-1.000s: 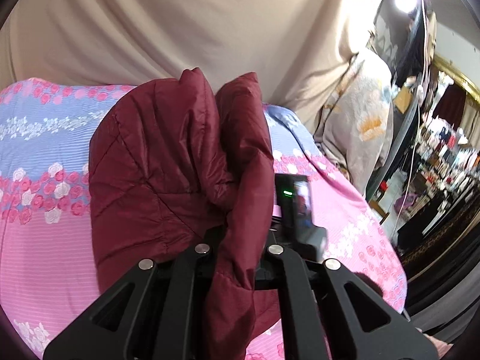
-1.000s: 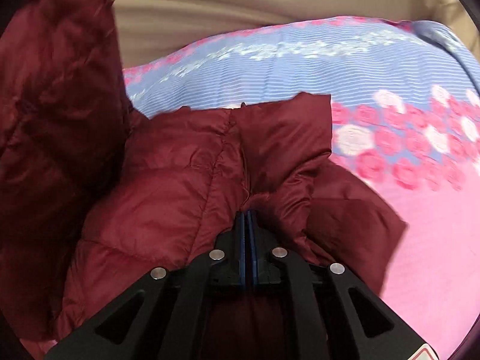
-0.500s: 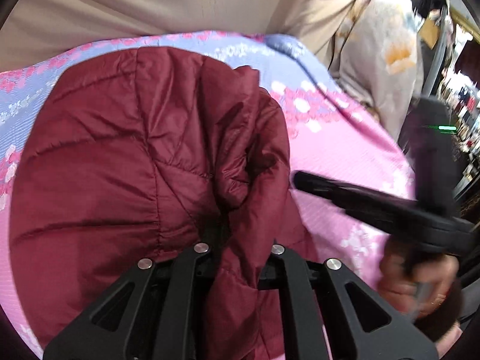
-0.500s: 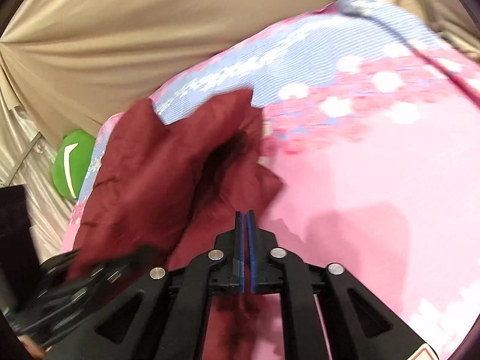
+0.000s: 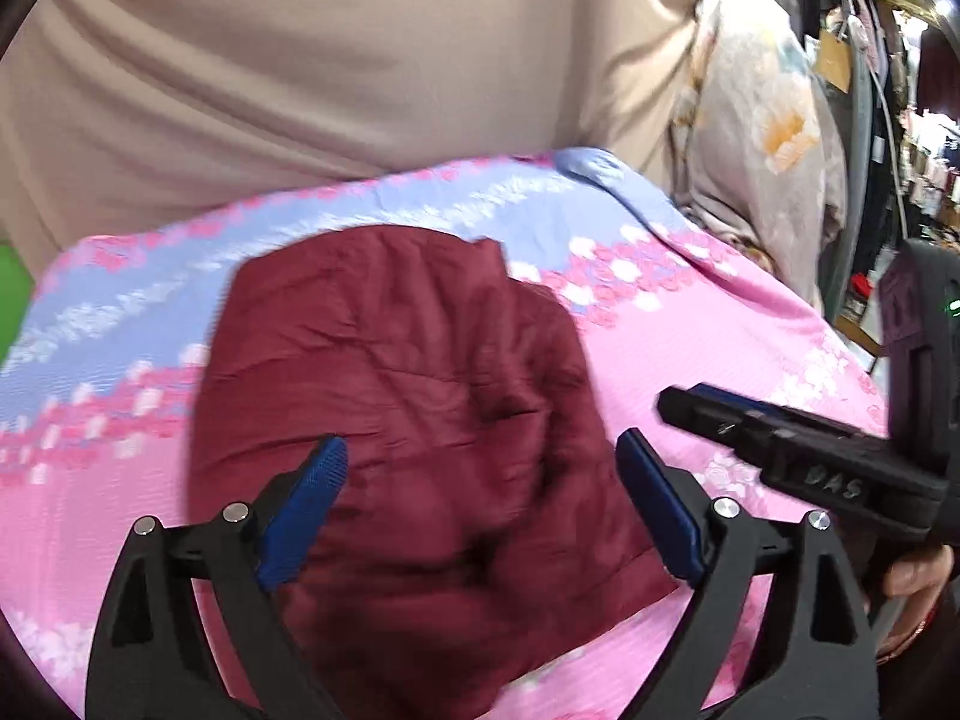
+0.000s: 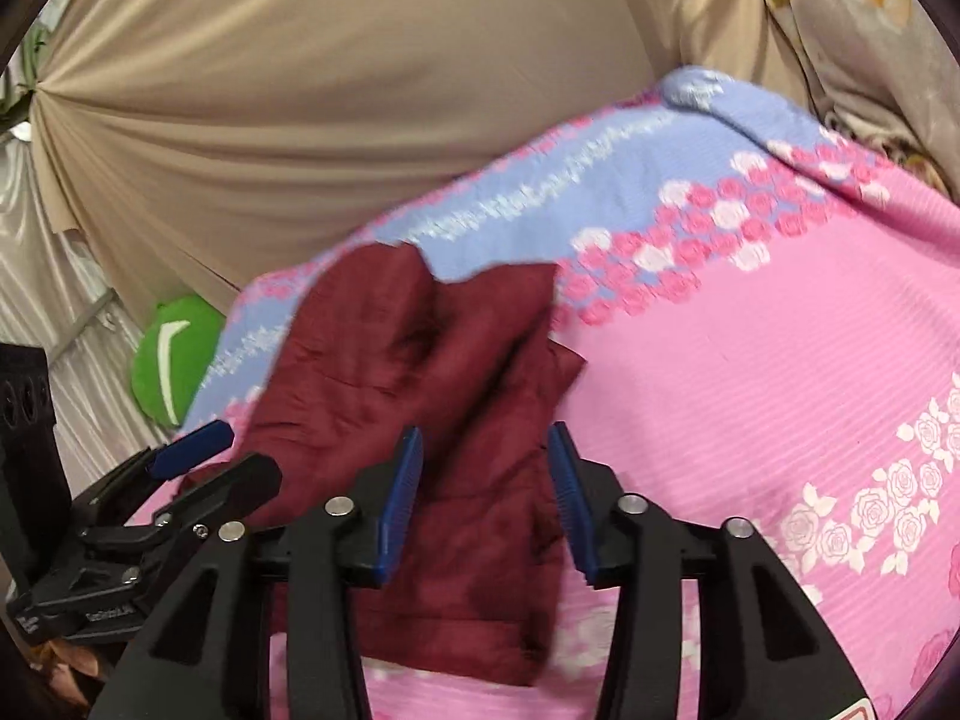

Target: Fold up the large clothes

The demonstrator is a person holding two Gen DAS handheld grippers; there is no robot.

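Both grippers, left gripper [image 5: 480, 468] and right gripper [image 6: 483, 462], hover with fingers apart over the dark-red quilted puffer jacket [image 5: 414, 420], bunched on the pink-and-blue floral bedspread [image 6: 750, 372]. The fold looks laid; next likely smoothing or regrasping an edge.

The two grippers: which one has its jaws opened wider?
The left gripper: its jaws stand far apart, spanning most of the maroon jacket. The right gripper is open too, but with a narrower gap.
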